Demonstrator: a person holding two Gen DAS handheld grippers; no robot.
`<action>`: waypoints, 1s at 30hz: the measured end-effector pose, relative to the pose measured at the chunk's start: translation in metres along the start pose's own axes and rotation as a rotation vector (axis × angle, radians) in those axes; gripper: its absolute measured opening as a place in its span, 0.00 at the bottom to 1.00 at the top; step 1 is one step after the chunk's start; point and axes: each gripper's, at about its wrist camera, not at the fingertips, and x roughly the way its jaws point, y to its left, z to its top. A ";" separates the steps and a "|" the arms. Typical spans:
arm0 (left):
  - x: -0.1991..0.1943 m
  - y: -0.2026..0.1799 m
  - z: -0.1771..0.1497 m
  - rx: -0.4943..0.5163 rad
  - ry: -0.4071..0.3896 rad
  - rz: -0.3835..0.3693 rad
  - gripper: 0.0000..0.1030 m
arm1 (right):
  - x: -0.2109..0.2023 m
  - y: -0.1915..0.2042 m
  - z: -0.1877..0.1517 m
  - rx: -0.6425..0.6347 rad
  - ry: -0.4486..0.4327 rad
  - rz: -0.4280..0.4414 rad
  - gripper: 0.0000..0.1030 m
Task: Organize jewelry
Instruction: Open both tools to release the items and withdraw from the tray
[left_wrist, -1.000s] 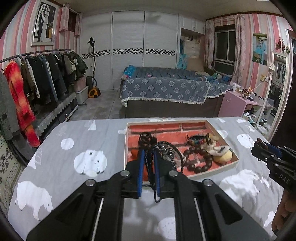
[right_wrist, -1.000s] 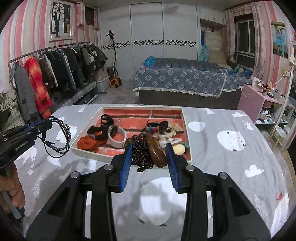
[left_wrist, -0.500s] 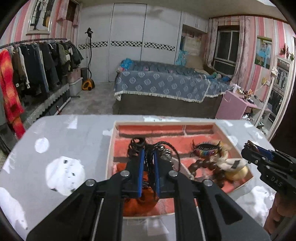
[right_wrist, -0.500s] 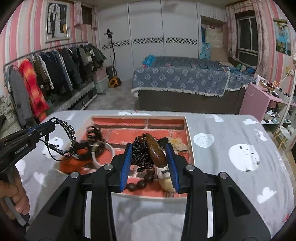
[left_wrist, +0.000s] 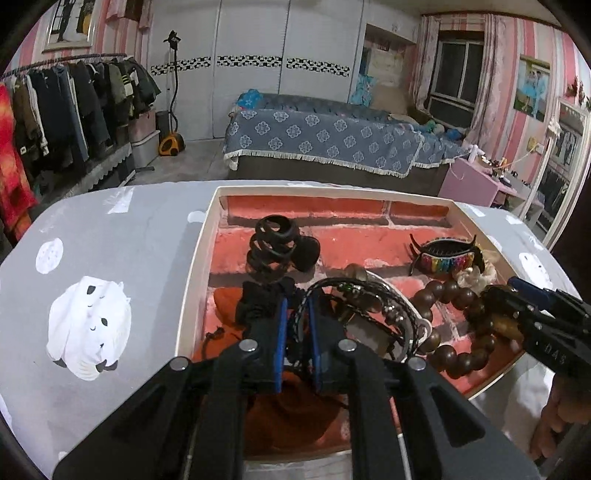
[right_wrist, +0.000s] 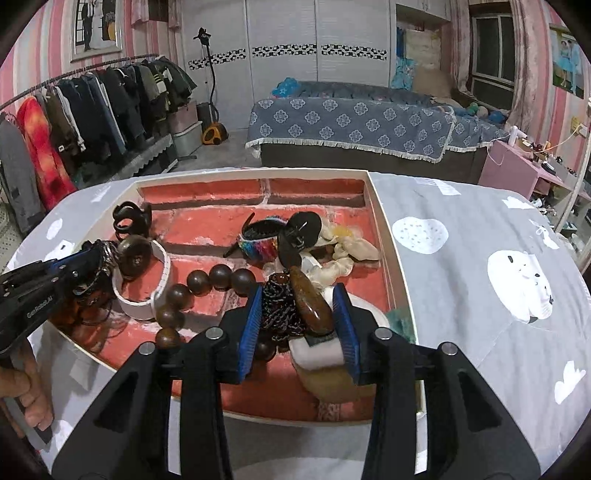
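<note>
A shallow white-rimmed tray (left_wrist: 192, 266) with a red brick-pattern floor sits on a table covered by a grey cloth (left_wrist: 122, 236) printed with white polar bears; both handheld grippers reach into it from the near side

The left gripper (left_wrist: 295, 306) has its blue pads almost together, clenched on a black braided cord bracelet (left_wrist: 369, 295) whose loops spill to the right over a white bangle (right_wrist: 162, 273); it hangs over the near left part of the tray, above an orange cloth item (left_wrist: 291, 406); a black spiral hair tie (left_wrist: 273, 247) lies just beyond its tips

The right gripper (right_wrist: 297, 295) is over the near right part of the tray; its jaws are opening, with a dark beaded chain (right_wrist: 279, 306) and its brown teardrop pendant (right_wrist: 310, 302) between the pads; the left pad touches the chain, while whether the right pad touches the pendant cannot be told; something white and a tan piece lie under it

Elsewhere in the tray: a string of large brown wooden beads (right_wrist: 207, 280) in the middle, a rainbow-striped claw hair clip (right_wrist: 258, 240) beyond it, and a cream scrunchie (right_wrist: 347, 251) by the right wall

A person's fingers (right_wrist: 22, 391) grip the left tool's handle
</note>
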 end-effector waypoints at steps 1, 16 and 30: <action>0.000 0.000 0.000 -0.001 -0.001 -0.003 0.16 | -0.001 0.001 -0.001 -0.003 -0.005 0.005 0.46; -0.122 -0.013 0.003 0.096 -0.235 0.077 0.91 | -0.114 -0.007 0.009 0.019 -0.192 -0.014 0.88; -0.212 -0.035 -0.112 0.127 -0.387 0.071 0.96 | -0.210 0.014 -0.115 -0.021 -0.393 -0.061 0.96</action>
